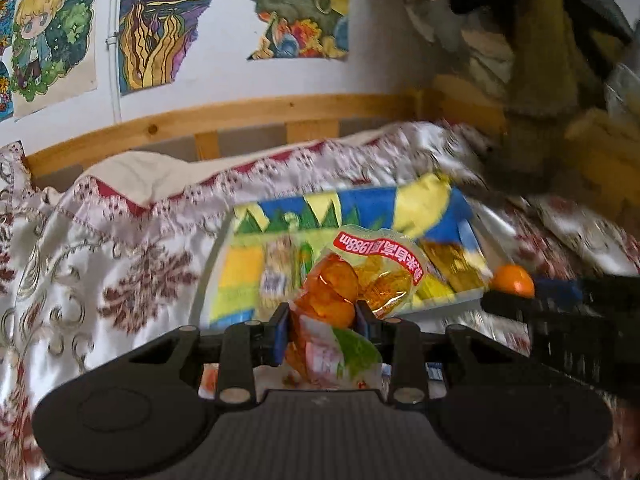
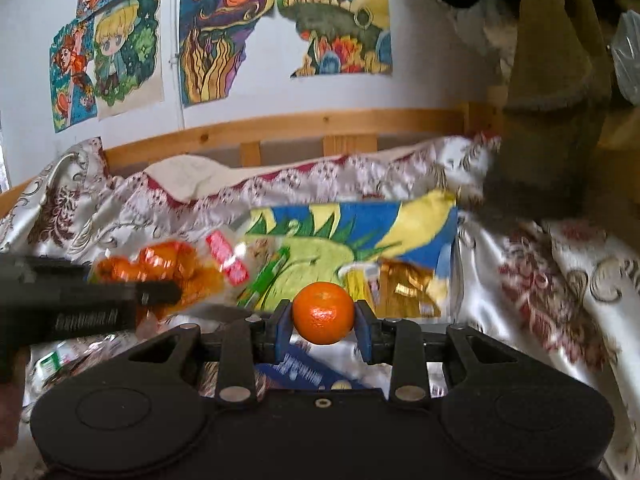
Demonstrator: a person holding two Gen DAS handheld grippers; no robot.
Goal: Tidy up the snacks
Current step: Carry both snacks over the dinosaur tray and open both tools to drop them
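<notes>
My left gripper (image 1: 322,326) is shut on a clear snack bag with orange jelly cups (image 1: 352,280) and holds it above the bed. The same bag (image 2: 168,266) shows at the left in the right wrist view, beside the left gripper (image 2: 160,292). My right gripper (image 2: 323,326) is shut on a small orange mandarin (image 2: 323,314). The mandarin (image 1: 513,280) and the right gripper (image 1: 496,304) also show at the right in the left wrist view. Both are held over a colourful blue, yellow and green drawing board (image 2: 360,232), which has gold-wrapped snacks (image 2: 404,284) lying on it.
A patterned satin bedspread (image 2: 560,272) covers the bed. More snack packets (image 2: 304,364) lie under the right gripper. A wooden bed rail (image 2: 320,120) runs along the wall with drawings (image 2: 224,40). A brown garment (image 2: 560,80) hangs at the right.
</notes>
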